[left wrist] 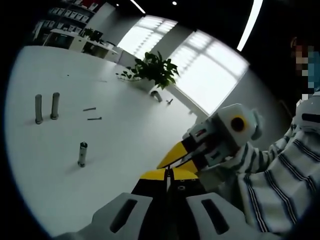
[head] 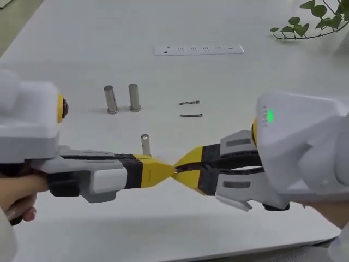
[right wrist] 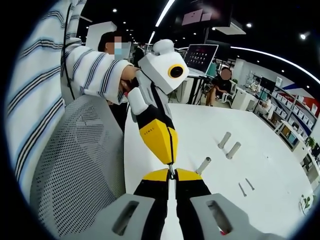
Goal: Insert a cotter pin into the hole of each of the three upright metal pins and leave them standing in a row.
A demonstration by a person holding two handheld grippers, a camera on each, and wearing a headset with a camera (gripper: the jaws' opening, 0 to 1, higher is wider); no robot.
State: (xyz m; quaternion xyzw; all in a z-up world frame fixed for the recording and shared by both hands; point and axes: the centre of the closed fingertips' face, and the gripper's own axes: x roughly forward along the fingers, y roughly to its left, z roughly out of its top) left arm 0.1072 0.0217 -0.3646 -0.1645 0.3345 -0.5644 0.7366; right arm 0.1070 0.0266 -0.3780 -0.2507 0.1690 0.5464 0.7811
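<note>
Two steel pins (head: 111, 100) (head: 134, 97) stand side by side at the back of the white table. A third pin (head: 145, 144) stands alone, nearer, just behind the grippers. Two cotter pins (head: 189, 102) (head: 191, 115) lie flat to the right of the pair. My left gripper (head: 171, 171) and right gripper (head: 179, 168) meet tip to tip above the table's front, both with jaws closed. In the right gripper view a thin grey cotter pin (right wrist: 171, 171) bridges the two tips. The lone pin (left wrist: 82, 153) stands left of the tips in the left gripper view.
A white power strip (head: 199, 50) lies at the far middle of the table and a trailing plant (head: 316, 22) at the far right. A mesh chair back (right wrist: 75, 165) and a striped sleeve (right wrist: 95, 70) are close on the person's side.
</note>
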